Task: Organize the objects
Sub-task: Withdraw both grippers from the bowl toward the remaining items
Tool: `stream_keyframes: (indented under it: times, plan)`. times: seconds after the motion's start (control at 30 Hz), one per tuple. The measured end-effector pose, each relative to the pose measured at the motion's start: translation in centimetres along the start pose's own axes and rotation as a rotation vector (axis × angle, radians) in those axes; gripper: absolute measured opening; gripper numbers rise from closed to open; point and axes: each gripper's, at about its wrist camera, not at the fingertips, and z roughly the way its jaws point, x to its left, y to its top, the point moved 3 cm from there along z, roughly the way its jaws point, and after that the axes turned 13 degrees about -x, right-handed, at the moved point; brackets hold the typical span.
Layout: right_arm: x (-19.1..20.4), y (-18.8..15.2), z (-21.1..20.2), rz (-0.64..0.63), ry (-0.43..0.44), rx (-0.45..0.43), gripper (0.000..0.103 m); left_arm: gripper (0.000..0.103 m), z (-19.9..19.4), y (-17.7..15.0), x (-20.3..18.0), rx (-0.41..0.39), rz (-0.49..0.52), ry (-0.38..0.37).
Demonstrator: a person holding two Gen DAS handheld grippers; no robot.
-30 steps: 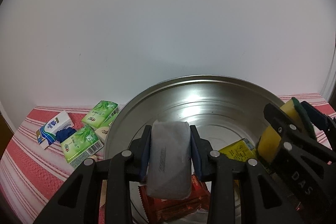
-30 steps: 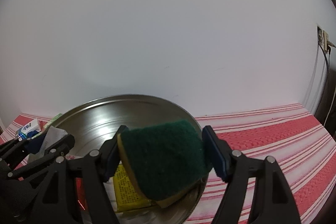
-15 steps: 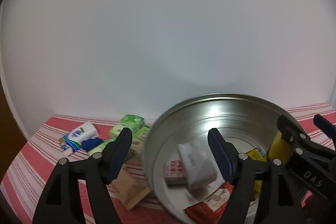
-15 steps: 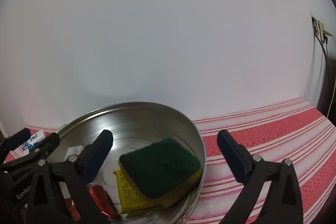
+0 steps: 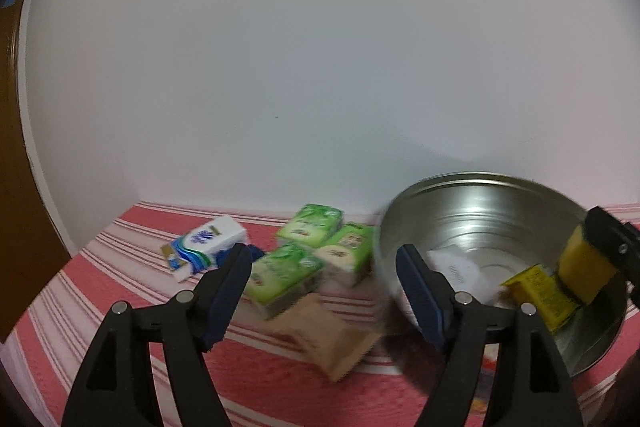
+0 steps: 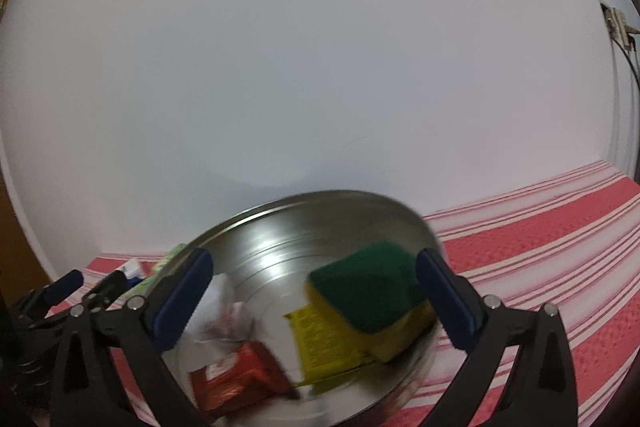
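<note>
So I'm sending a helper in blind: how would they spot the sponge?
Find the big metal bowl on the red striped cloth. The sponge lies inside it, on a yellow packet; only it has a dark green top over yellow foam.

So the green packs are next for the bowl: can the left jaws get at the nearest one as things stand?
Probably yes. The left gripper is open, and the nearest green pack lies between its jaws' line of sight, with nothing covering it.

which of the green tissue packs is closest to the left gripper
The front green pack, just off the left gripper's left fingertip; the other two green packs lie behind it.
</note>
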Motion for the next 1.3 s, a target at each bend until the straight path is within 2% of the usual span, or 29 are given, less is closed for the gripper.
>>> stream_keyframes:
  times: [0.33, 0.43, 0.5, 0.63, 0.77, 0.83, 0.93, 0.97, 1.03, 1.07, 1.1, 1.3]
  plan:
    - [5.1, 0.6, -4.3, -0.205, 0.072, -0.079, 0.103, 0.077, 1.5, -1.8, 6.9, 0.024, 0.039, 0.111]
    - [6.6, 0.1, -6.0, -0.256, 0.115, -0.076, 0.103, 0.077, 2.6, -2.3, 9.0, 0.074, 0.005, 0.129]
    - [10.4, -0.8, -5.0, -0.305, 0.145, -0.07, 0.103, 0.077, 3.4, -2.8, 10.3, 0.119, -0.015, 0.142]
    - [13.0, -1.5, -5.8, -0.346, 0.203, -0.052, 0.103, 0.077, 4.5, -3.3, 12.7, 0.16, -0.064, 0.195]
    - [15.0, -2.9, -5.7, -0.35, 0.281, 0.02, 0.103, 0.077, 4.7, -3.4, 14.1, 0.166, -0.045, 0.251]
    - [16.2, -4.1, -4.9, -0.346, 0.337, 0.077, 0.103, 0.077, 5.1, -3.6, 15.0, 0.178, -0.035, 0.295]
    - [18.4, -6.1, -3.7, -0.32, 0.431, 0.199, 0.102, 0.077, 5.4, -3.8, 16.4, 0.204, -0.071, 0.327]
    - [19.2, -6.7, -3.2, -0.32, 0.453, 0.231, 0.1, 0.077, 5.6, -3.8, 17.0, 0.211, -0.09, 0.335]
    - [21.2, -7.9, -1.9, -0.346, 0.484, 0.307, 0.089, 0.077, 5.4, -3.7, 18.1, 0.217, -0.12, 0.351]
    - [21.7, -8.3, -1.5, -0.356, 0.495, 0.328, 0.081, 0.077, 5.3, -3.6, 18.6, 0.217, -0.132, 0.358]
    - [22.5, -8.7, -0.5, -0.365, 0.493, 0.347, 0.079, 0.077, 5.2, -3.5, 19.2, 0.214, -0.144, 0.372]
    - [25.0, -9.2, 4.8, -0.427, 0.444, 0.414, 0.076, 0.077, 5.6, -4.2, 22.4, 0.24, -0.21, 0.449]
